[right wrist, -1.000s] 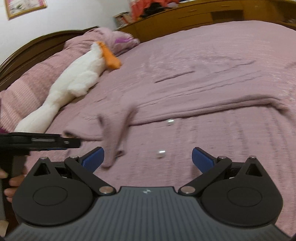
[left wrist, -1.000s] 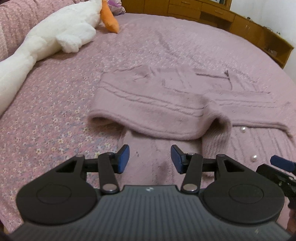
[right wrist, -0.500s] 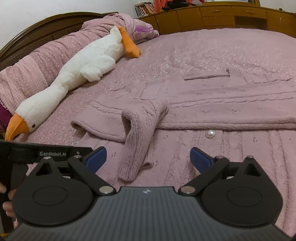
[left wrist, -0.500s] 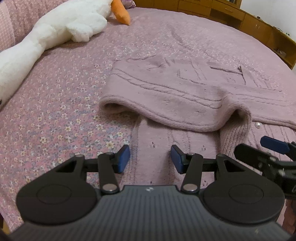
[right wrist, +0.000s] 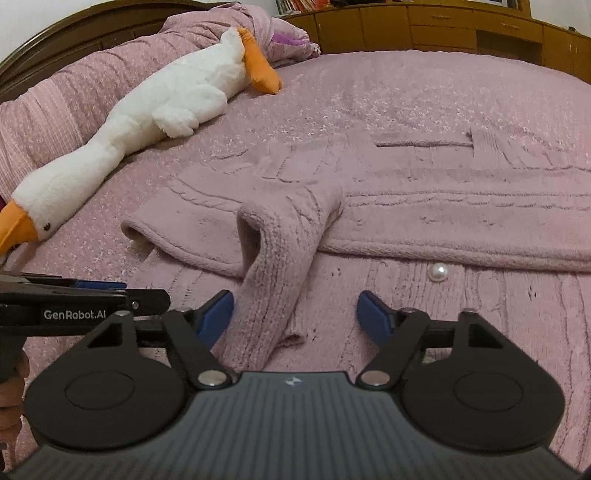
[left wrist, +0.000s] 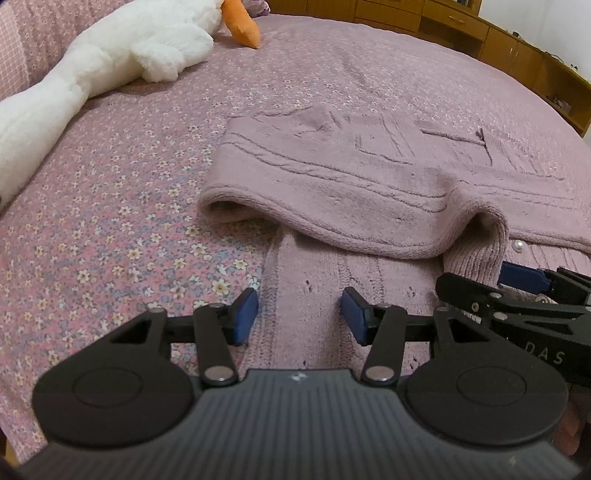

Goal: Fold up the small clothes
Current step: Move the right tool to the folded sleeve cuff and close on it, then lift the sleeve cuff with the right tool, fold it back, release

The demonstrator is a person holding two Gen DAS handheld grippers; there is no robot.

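A pink knitted cardigan lies on the bed, its upper part folded over, with a pearl button on its front. A folded sleeve drapes down toward me. In the right wrist view my right gripper straddles the sleeve's cuff. Its jaws are closing, and the blue pads stand apart from the knit. My left gripper hovers open over the cardigan's lower left edge, gripping nothing. Each gripper shows in the other's view: the right gripper at the right edge, the left gripper at the left edge.
A long white plush goose with an orange beak lies along the left of the flowered pink bedspread. Behind it are a pink pillow roll and a dark headboard. Wooden cabinets line the far wall.
My right gripper has swung left over the cardigan to the sleeve and its jaws have narrowed. It has come further into the left wrist view. The left gripper has barely moved.
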